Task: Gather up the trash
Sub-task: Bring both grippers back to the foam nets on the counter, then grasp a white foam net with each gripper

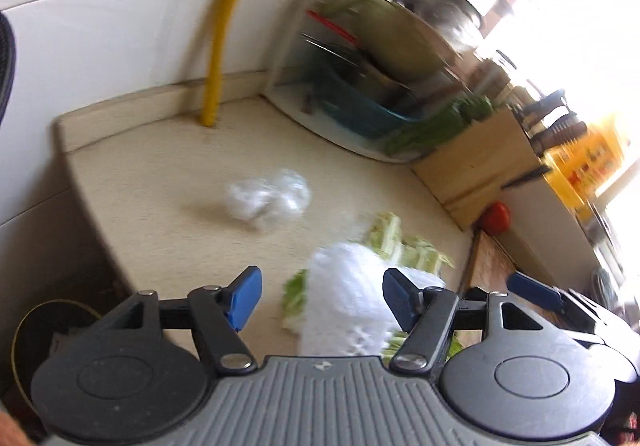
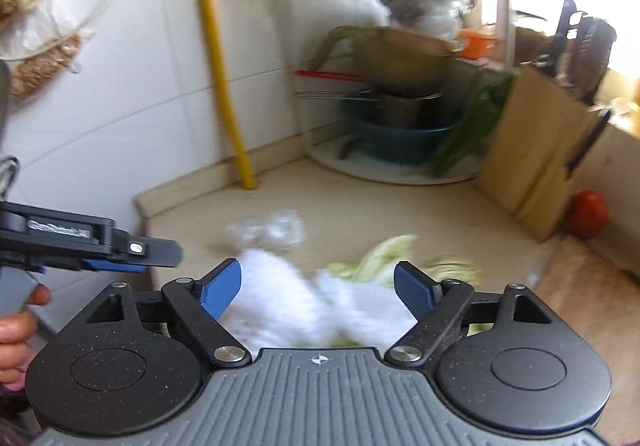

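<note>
A crumpled clear plastic wrap (image 1: 268, 198) lies on the beige counter (image 1: 160, 182). Closer, a white crumpled paper towel (image 1: 344, 302) lies over green cabbage scraps (image 1: 400, 242). My left gripper (image 1: 322, 296) is open above the counter, the towel between its blue fingertips (image 1: 246, 296) without touching. In the right wrist view my right gripper (image 2: 318, 288) is open just over the same towel (image 2: 288, 298) and the cabbage scraps (image 2: 384, 258), with the plastic wrap (image 2: 272, 228) beyond. The left gripper (image 2: 112, 254) shows at the left there.
A yellow pipe (image 2: 224, 86) runs down the tiled wall to the counter. A corner rack holds pots and a blue basin (image 2: 396, 142). A wooden cutting board (image 2: 532, 154) leans at right beside a tomato (image 2: 588, 212). A dark bin (image 1: 48, 330) stands below the counter's left edge.
</note>
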The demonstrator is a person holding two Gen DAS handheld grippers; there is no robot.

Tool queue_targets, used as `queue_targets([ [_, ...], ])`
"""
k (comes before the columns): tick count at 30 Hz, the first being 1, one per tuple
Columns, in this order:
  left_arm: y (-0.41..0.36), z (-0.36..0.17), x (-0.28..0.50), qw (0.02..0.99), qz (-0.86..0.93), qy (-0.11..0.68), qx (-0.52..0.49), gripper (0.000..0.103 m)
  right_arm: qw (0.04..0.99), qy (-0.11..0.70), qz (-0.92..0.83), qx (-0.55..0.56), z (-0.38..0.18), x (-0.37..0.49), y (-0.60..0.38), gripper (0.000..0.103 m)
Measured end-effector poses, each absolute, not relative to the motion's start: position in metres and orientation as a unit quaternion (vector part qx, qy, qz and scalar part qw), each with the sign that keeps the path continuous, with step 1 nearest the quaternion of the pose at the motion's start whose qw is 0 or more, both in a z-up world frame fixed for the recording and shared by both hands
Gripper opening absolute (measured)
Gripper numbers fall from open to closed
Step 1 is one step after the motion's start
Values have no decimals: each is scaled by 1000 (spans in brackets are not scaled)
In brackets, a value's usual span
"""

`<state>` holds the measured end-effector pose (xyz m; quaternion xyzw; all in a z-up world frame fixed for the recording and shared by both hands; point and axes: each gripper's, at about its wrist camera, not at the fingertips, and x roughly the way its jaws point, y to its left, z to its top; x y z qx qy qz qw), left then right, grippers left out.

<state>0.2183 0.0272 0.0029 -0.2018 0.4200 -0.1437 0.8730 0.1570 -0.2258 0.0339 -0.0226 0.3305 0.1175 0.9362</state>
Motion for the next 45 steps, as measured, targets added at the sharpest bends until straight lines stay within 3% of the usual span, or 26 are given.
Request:
queue_targets([
  [10, -30, -29, 245, 873, -133, 449, -134, 62, 916, 373, 144, -30, -6, 182, -255, 86],
  [16, -28, -39, 252, 873, -114, 459, -119, 45, 898, 405, 173, -27, -26, 198, -259, 80],
  [18, -21, -37, 252, 873, -119, 457, -125, 45, 893, 412, 182, -26, -31, 202, -258, 80],
  [21, -19, -37, 255, 872, -117, 459, -124, 55, 890, 411, 197, -32, -33, 204, -257, 80],
  [24, -21, -43, 256, 870, -111, 465, -121, 58, 887, 411, 204, -42, -36, 207, -253, 80],
  [26, -23, -46, 256, 868, -110, 471, -116, 59, 886, 410, 210, -52, -38, 208, -250, 77],
  [28, -25, -49, 257, 865, -113, 476, -113, 59, 882, 417, 212, -54, -40, 211, -249, 66],
  [30, -28, -51, 258, 860, -116, 483, -114, 58, 875, 429, 219, -40, -43, 213, -253, 62],
  [33, -26, -48, 256, 860, -130, 478, -124, 37, 870, 442, 217, -29, -45, 215, -257, 57],
  [34, -26, -46, 255, 861, -129, 477, -122, 35, 868, 445, 218, -18, -45, 216, -260, 53],
  [39, -25, -38, 252, 864, -129, 472, -120, 26, 862, 455, 223, 23, -43, 223, -269, 45],
  [45, -6, -22, 252, 869, -129, 455, -149, 24, 856, 454, 232, 87, -34, 228, -282, 42],
])
